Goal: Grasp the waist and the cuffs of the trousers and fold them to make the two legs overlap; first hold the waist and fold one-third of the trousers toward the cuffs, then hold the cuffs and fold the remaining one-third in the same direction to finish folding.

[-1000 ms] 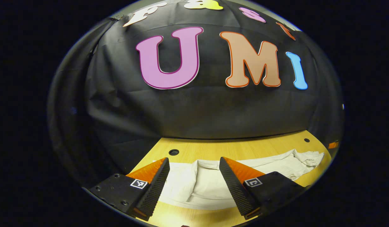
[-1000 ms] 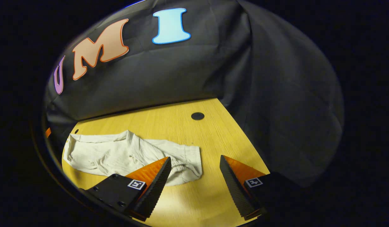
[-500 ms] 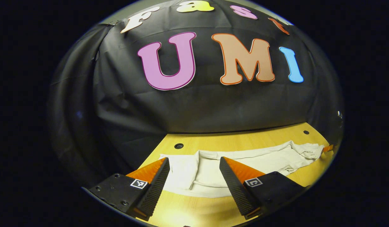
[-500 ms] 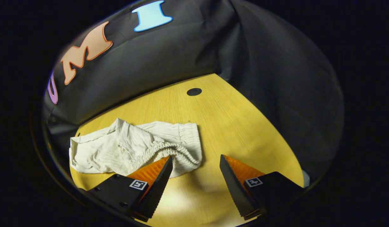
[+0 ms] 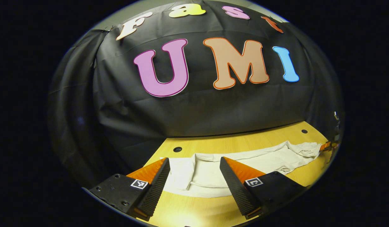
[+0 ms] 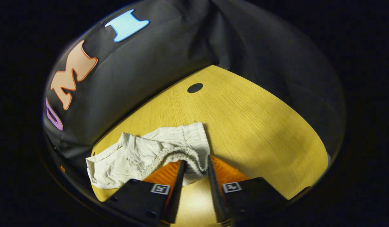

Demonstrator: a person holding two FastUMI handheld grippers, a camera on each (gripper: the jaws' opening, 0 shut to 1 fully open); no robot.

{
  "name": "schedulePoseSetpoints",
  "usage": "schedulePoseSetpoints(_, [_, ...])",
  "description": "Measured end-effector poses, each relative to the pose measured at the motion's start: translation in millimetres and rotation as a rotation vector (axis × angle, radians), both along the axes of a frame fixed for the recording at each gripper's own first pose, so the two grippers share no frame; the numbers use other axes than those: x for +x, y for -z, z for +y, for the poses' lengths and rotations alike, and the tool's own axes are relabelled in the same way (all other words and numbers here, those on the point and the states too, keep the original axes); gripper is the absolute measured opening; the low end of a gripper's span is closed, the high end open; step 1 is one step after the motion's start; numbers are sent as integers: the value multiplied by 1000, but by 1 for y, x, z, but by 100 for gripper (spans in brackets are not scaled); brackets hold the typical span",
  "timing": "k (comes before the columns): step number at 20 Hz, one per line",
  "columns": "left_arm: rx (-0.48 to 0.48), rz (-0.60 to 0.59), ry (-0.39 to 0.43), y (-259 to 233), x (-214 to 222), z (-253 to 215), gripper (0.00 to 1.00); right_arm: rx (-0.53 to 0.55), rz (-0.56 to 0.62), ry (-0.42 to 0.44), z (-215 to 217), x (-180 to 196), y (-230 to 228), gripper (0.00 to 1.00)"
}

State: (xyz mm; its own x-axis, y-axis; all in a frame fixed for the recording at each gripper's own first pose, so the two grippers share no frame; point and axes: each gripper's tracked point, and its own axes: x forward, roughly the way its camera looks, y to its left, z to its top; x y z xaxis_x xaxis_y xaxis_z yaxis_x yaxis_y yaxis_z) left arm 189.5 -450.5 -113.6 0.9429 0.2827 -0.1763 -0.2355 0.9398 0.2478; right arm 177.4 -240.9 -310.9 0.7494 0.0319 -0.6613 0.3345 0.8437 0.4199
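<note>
Trousers [image 5: 244, 162] spread across lower frame on surface [image 6: 251, 126], no fold made yet. Right tool [image 6: 194, 167] nearly closed, pinching elastic waist [image 6: 181, 153]. Left tool [image 5: 194, 176] wide open, empty, above cuffs [image 5: 181, 171]. All folds remain.

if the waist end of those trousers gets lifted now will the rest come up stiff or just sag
Probably sag: the trousers lie creased and bunched on the table, so the cloth looks thin and limp. The gathered waistband, where the right gripper is closing, looks bulkier and should give some grip. Likely light.
</note>
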Motion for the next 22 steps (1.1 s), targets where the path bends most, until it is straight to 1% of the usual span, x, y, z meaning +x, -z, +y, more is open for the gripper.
schedulePoseSetpoints(1, [-16, -2, 2, 1, 1, -1, 96, 19, -9, 22, -1, 4, -3, 31])
schedulePoseSetpoints(2, [-27, 0, 1, 3, 2, -2, 96, 35, -10, 28, -1, 4, -7, 26])
schedulePoseSetpoints(3, [-35, 2, -1, 6, 1, -1, 95, 40, -8, 35, 1, 3, -10, 10])
schedulePoseSetpoints(4, [-41, 3, -3, 7, 0, 1, 95, 28, -17, 34, 1, 2, -10, 14])
schedulePoseSetpoints(5, [-48, 2, -3, 8, 1, 3, 96, 12, -38, 41, 2, 3, -17, 4])
schedulePoseSetpoints(6, [-54, 0, -4, 8, 1, 5, 96, -8, -61, 37, 3, 5, -26, 12])
schedulePoseSetpoints(7, [-60, -3, -4, 8, 0, 8, 96, -20, -83, 35, 5, 8, -35, 7])
schedulePoseSetpoints(8, [-65, -6, -4, 7, -1, 11, 96, -23, -105, 33, 12, 7, -45, 7])
schedulePoseSetpoints(9, [-70, -8, -2, 8, -2, 14, 96, -27, -126, 34, 18, 8, -56, 2])
schedulePoseSetpoints(10, [-77, -10, 2, 8, -2, 18, 96, -37, -150, 33, 22, 8, -66, 7])
schedulePoseSetpoints(11, [-84, -12, 6, 9, -3, 23, 96, -55, -176, 36, 28, 7, -79, 7])
schedulePoseSetpoints(12, [-90, -14, 15, 8, -3, 26, 96, -59, -204, 24, 36, 11, -86, 2])
schedulePoseSetpoints(15, [-102, -7, 53, 12, 0, 39, 95, -105, -259, -14, 73, 10, -121, 1])
schedulePoseSetpoints(17, [-104, 2, 77, 14, 2, 51, 96, -129, -301, -45, 107, 15, -144, 1])
schedulePoseSetpoints(19, [-128, 9, 98, 16, 5, 63, 96, -140, -341, -78, 146, 22, -168, 2])
schedulePoseSetpoints(22, [-165, 13, 107, 22, 8, 90, 95, -154, -394, -147, 214, 33, -198, 1])
